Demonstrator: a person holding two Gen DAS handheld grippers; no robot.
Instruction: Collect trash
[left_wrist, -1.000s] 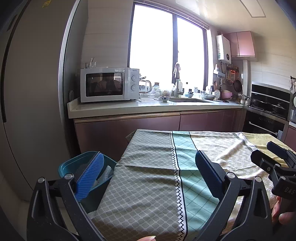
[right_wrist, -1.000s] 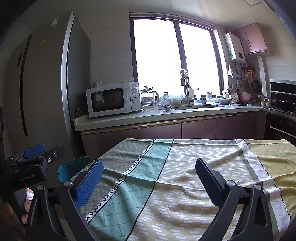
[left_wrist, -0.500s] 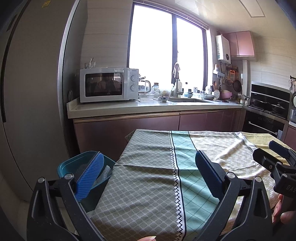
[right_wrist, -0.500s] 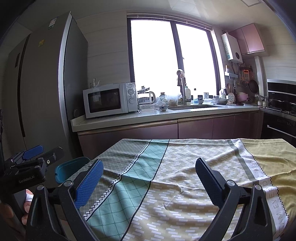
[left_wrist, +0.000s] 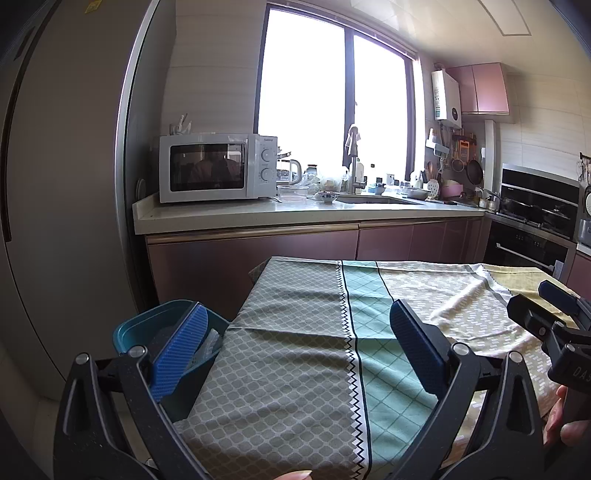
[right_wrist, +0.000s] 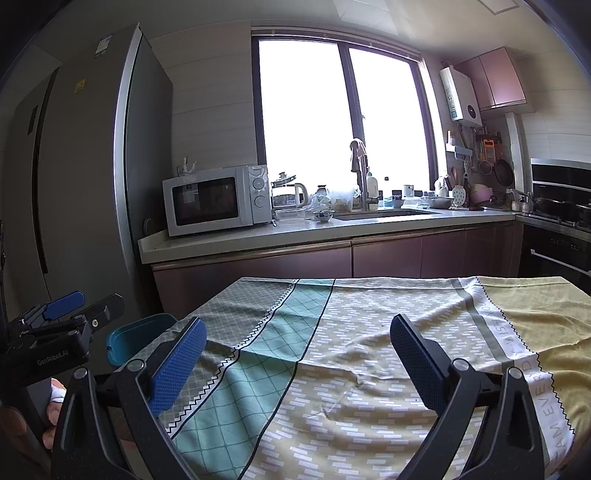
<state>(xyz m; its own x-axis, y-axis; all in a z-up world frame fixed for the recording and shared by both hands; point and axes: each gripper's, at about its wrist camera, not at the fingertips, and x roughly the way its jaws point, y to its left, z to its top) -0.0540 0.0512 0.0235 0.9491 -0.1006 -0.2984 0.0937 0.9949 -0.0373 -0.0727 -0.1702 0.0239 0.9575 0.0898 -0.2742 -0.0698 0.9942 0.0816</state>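
— Where's the trash?
— In the teal bin (left_wrist: 147, 328), just left of the tablecloth (left_wrist: 295, 354).
— And the grippers?
— Left hand-held gripper (left_wrist: 295, 347) and right hand-held gripper (right_wrist: 295, 350) both spread wide above the tablecloth, grasping nothing.

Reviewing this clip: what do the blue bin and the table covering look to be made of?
Blue bin: probably moulded plastic, smooth and slightly glossy, with a thin rolled rim. Table covering: woven fabric, matte, printed with patterns; creases and a draped edge show it is soft cloth.

Teal bin (left_wrist: 147, 325); tablecloth (right_wrist: 369, 350) patterned grey, green, yellow; white microwave (left_wrist: 218, 168).
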